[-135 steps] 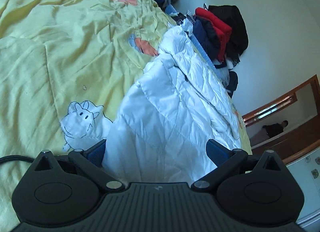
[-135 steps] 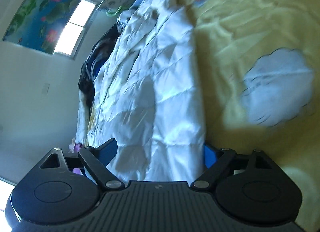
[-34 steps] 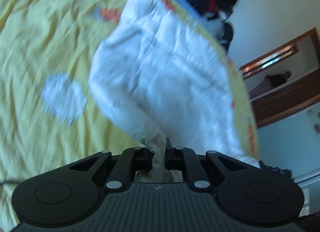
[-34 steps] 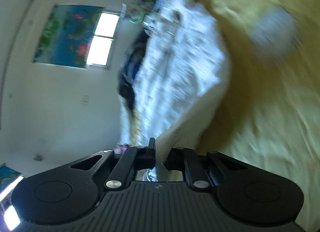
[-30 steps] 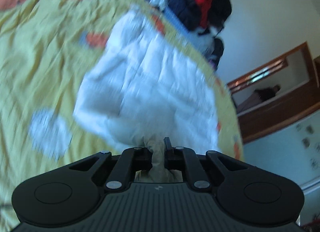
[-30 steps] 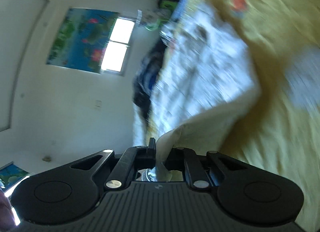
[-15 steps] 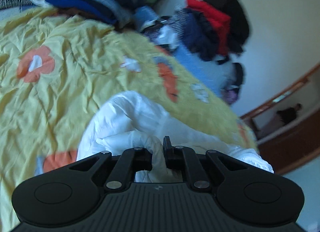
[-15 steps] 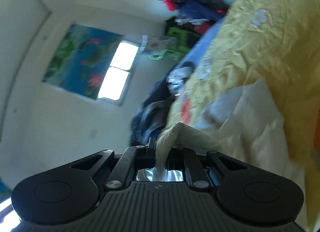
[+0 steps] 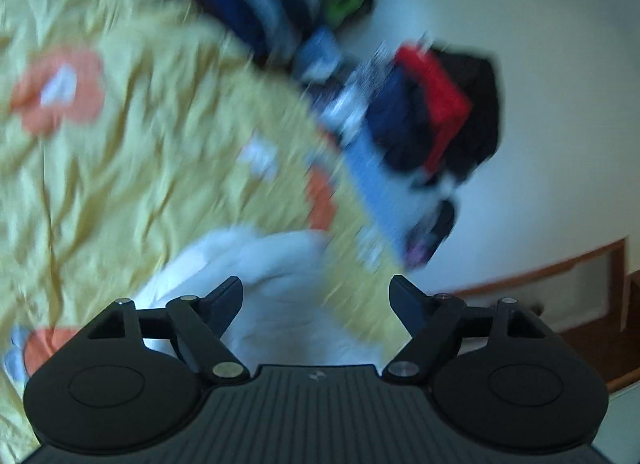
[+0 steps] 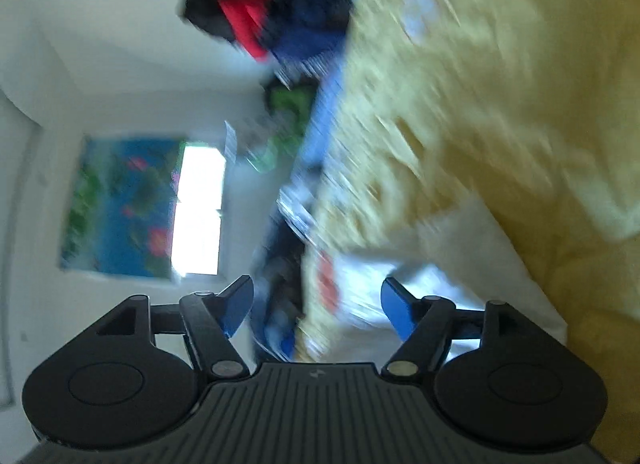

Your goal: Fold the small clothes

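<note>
Lying bunched on the yellow bedspread [image 9: 120, 168], a white garment [image 9: 264, 288] sits just ahead of the left tool [image 9: 316, 296] and right tool [image 10: 318, 302], both freshly opened wide, gripping nothing.

Motion-blurred heap of clothes [image 9: 432, 112], near part of white garment [image 9: 276, 288] hidden behind left hand-held gripper [image 9: 316, 300]

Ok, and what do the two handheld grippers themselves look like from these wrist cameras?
Both look alike. The left gripper has a matte black ribbed body with a small pale logo, two round black side housings with oval insets, and angled link arms with silver pivot pins. The right gripper is the same build. Its fingers carry bright blue inner pads; the left's look darker blue. No cables, hands or sleeves show.
</note>
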A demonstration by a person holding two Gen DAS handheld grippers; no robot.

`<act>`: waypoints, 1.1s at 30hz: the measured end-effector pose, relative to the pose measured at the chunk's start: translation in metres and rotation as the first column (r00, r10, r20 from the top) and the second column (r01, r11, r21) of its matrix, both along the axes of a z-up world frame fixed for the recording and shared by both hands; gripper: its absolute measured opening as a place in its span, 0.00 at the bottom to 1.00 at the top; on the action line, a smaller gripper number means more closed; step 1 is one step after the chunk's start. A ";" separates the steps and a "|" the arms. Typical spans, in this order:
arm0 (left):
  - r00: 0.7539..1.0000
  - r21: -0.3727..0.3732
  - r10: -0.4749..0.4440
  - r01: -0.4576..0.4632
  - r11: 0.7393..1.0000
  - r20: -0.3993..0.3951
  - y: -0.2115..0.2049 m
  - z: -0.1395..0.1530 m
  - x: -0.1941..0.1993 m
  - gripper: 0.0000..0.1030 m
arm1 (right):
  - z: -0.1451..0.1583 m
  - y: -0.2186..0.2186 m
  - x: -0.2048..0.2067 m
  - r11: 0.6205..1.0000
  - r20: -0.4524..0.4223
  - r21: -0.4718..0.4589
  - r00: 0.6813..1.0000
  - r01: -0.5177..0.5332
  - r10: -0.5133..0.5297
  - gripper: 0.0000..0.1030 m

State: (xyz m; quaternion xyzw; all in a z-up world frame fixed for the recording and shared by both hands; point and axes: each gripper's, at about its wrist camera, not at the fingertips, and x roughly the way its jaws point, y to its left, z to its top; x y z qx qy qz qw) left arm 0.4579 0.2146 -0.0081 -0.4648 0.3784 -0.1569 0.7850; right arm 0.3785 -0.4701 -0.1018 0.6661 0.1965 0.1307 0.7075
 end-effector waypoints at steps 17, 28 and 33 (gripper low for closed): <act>0.958 0.965 -0.275 -0.011 0.262 0.086 -0.221 -0.049 -0.011 0.80 | 0.040 0.137 0.047 0.335 -0.235 -0.901 0.959 -0.276 0.157 0.76; 0.975 0.908 -0.206 0.016 0.420 0.079 -0.197 -0.076 0.011 0.87 | 0.002 0.135 0.052 0.394 -0.242 -0.870 0.953 -0.296 0.181 0.85; 0.937 0.809 -0.098 -0.233 0.540 0.335 -0.160 -0.030 -0.055 0.87 | 0.049 0.115 -0.001 0.563 -0.070 -0.817 0.991 -0.125 0.118 0.81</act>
